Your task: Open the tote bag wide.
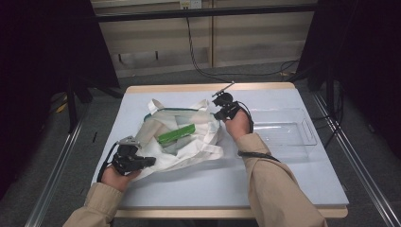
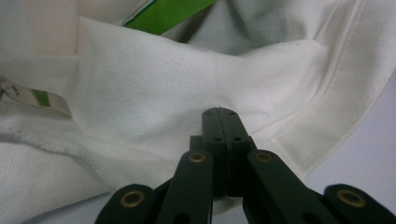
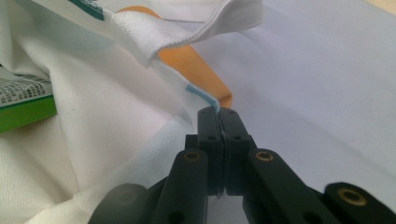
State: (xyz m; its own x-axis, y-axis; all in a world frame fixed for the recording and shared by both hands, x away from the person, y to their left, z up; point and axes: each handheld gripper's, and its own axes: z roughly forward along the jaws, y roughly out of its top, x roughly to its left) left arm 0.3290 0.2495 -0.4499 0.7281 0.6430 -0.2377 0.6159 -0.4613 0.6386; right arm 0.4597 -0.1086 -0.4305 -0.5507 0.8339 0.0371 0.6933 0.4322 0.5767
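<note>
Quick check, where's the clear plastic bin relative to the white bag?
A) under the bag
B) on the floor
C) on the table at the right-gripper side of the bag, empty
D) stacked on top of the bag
C: in the high view the clear bin sits on the table beside the right gripper, apart from the bag, with nothing inside.

A white cloth tote bag (image 1: 189, 149) with white straps lies on a pale lavender-grey table (image 1: 283, 179) edged in light wood. Inside it, a bright green box (image 1: 176, 134) carries a white panel of black print, beside an item trimmed in dark green (image 1: 170, 110). An orange piece (image 3: 196, 70) shows under the fabric. Both grippers (image 1: 142, 162) (image 1: 219, 115) are black; sleeves (image 1: 279, 184) are tan.
</note>
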